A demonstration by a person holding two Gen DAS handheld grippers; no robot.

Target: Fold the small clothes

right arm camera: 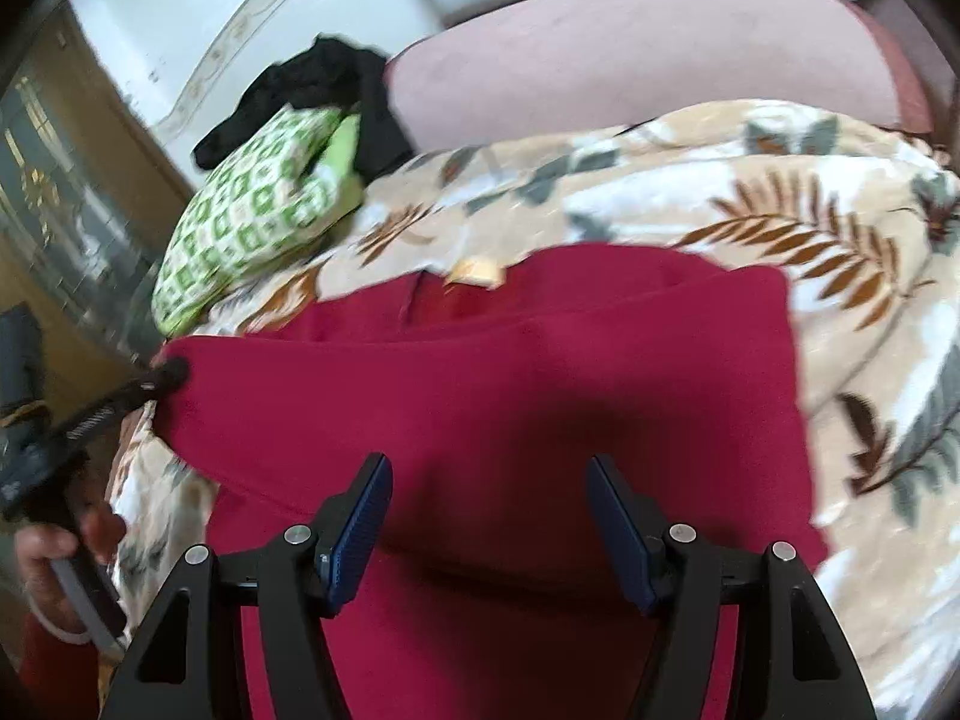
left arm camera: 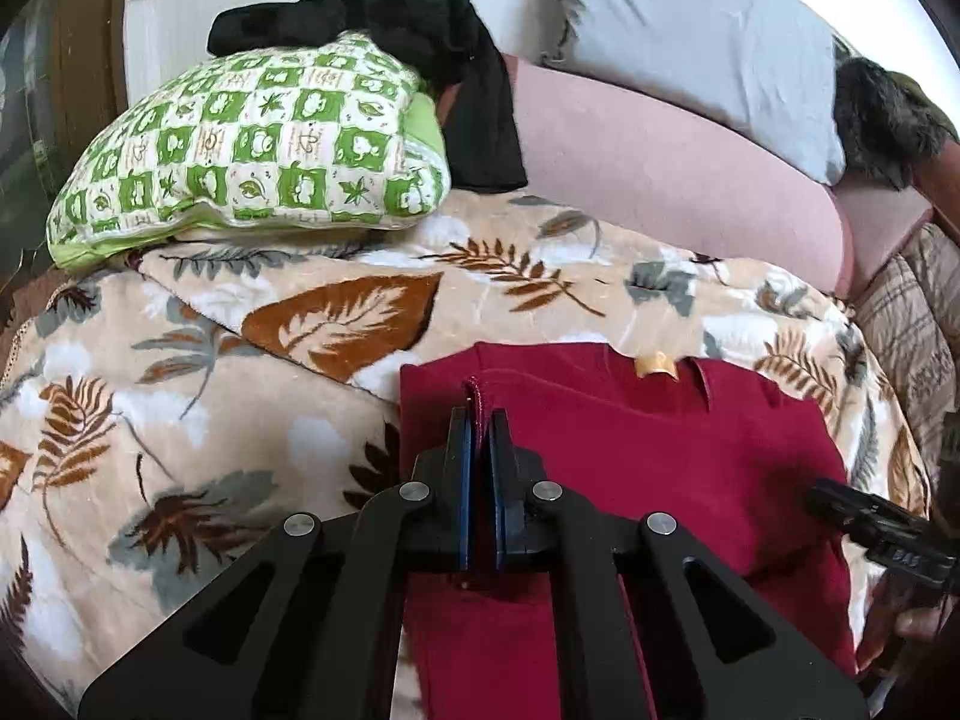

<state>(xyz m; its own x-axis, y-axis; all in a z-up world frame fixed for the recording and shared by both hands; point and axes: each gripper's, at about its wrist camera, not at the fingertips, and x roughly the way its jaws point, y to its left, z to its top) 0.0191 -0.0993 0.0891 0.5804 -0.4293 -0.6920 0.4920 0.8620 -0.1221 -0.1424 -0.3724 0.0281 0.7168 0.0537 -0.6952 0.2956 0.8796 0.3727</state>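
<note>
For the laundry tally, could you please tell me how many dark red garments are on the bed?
1: the dark red knit garment lies on the leaf-patterned fleece blanket. Others may be hidden.

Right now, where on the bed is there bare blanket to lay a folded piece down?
Free: the leaf-print blanket left of the red garment, below the green checked pillow, and the strip between garment and pink bolster. Crowded: the back-left corner, with pillow and black clothing.

garment (left arm camera: 690,450) on blanket (left arm camera: 210,390), pillow (left arm camera: 252,144) behind at left
</note>
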